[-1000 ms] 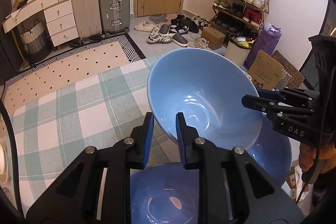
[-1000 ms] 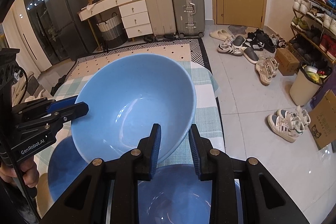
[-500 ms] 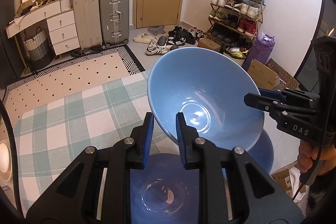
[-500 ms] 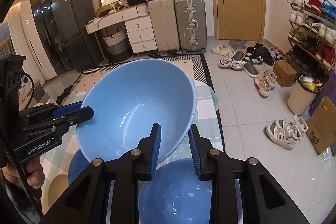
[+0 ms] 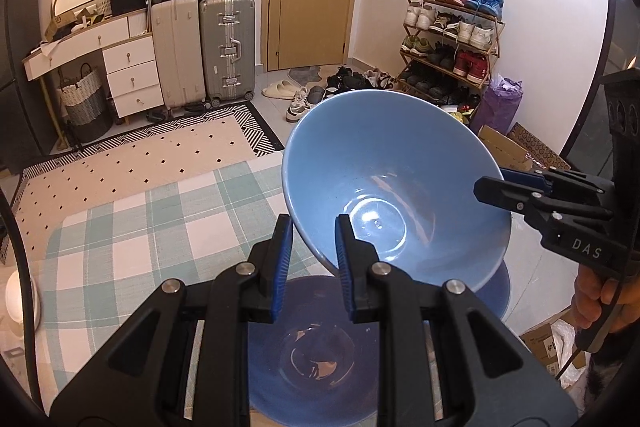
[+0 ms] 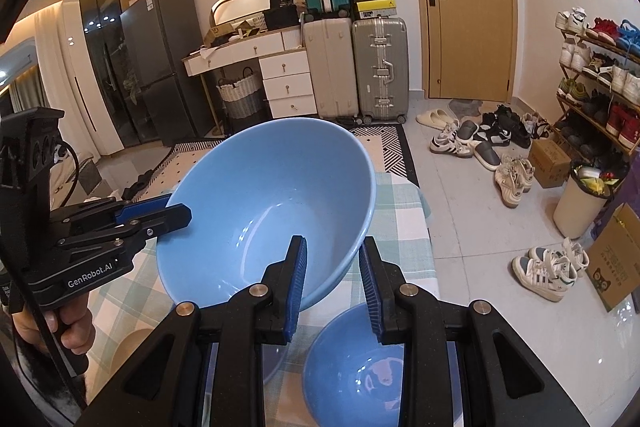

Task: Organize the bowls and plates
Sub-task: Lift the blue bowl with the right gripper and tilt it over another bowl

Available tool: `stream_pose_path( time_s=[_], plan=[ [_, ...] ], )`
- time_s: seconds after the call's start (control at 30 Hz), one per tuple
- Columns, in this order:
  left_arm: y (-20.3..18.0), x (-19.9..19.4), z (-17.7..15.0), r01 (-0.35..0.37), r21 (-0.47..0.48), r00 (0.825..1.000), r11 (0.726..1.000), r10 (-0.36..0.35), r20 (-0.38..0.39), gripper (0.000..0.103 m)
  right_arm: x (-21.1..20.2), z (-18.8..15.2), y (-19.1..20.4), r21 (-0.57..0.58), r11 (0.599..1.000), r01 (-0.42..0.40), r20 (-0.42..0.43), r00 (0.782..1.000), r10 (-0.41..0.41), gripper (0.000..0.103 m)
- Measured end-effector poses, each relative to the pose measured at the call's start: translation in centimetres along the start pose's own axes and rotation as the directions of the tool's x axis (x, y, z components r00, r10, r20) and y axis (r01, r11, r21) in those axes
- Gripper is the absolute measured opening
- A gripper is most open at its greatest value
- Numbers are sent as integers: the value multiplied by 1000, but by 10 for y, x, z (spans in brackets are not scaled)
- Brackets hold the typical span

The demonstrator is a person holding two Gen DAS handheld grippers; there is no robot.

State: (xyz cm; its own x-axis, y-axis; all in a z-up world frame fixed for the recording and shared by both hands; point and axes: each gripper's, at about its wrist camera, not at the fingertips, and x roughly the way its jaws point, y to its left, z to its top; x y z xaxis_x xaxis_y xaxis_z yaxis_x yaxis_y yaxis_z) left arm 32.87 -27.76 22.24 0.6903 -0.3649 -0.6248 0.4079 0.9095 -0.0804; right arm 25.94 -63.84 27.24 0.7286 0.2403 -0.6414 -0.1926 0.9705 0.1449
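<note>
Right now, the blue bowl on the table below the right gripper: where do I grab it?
Take the blue bowl by its rim. It sits upright with its mouth open and looks too wide to span, so come from above on the side nearest you and pinch the thin wall, one of the jaws inside, one outside.

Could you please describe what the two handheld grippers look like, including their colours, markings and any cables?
Both are black plastic. The left gripper and the right gripper each have two flat fingers lined with ribbed blue pads and silver pivot bolts. Seen from the side, the left one bears white "GenRobot.AI" lettering, the right one "DAS". Each has a pistol-style handle with a black cable trailing from it. No sleeves show.
</note>
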Motion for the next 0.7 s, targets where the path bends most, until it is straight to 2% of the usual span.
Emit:
stream_pose_path(
  time_s=[0.7],
  plan=[
    [0, -103, -30, -61, -31, 997, 998, 62, 40, 19, -22, -7, 54, -65, 996, -65, 15, 998, 66, 28]
  ],
)
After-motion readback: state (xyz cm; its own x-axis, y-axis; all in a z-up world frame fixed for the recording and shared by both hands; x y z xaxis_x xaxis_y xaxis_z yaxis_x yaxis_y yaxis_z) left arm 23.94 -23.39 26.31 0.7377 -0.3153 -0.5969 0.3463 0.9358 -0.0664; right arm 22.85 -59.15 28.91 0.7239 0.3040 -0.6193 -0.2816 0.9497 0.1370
